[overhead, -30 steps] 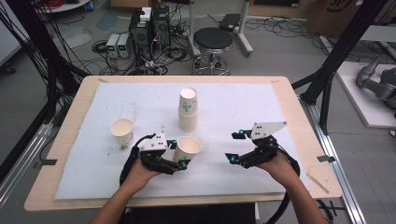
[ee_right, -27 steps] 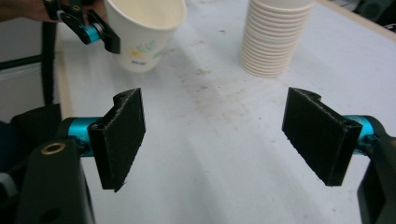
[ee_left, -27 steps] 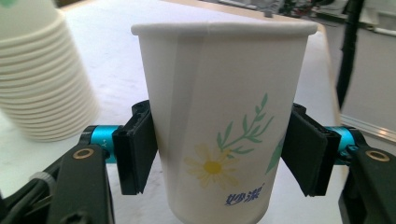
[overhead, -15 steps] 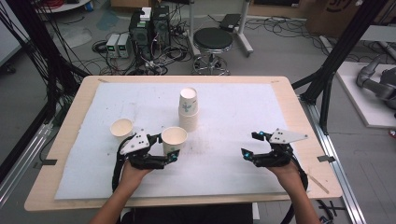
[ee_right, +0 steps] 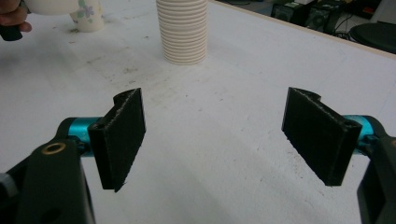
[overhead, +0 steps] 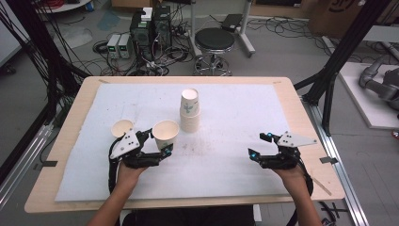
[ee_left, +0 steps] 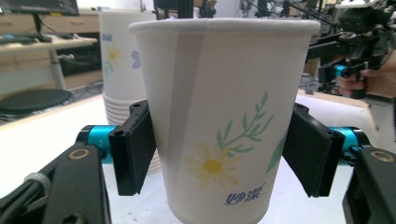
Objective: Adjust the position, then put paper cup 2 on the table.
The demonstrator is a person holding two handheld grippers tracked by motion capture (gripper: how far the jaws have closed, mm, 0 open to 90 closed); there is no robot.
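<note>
Paper was the stuff of everything on the pale wooden counter (overhead: 75, 106), which was spread with a white foam mat (overhead: 235, 117). Farthest left on the mat, a lone white paper cup (overhead: 122, 127) stood upright with its mouth open. Just beside it to the right, the left tool (overhead: 160, 142) reached forward from the person's left hand (overhead: 126, 173), with a second white paper cup printed with a yellow daisy and green sprigs (overhead: 165, 133) between its black pads. In the left gripper view, both pads lay against that flowered cup's (ee_left: 219, 93) sides low on its wall, so the left tool (ee_left: 219, 158) was grasping it (its jaws had just been easing apart, with the cup between them). The cup stood upright on the mat's left half, near the lone cup.

Behind and to the right, near the mat's middle, rose a tall stack of nested white paper cups (overhead: 189, 110), apart from both tools. Well to the right, the right tool (overhead: 258, 145) hovered low over bare mat, released, its pads spread wide with nothing between them (ee_right: 212, 135).
</note>
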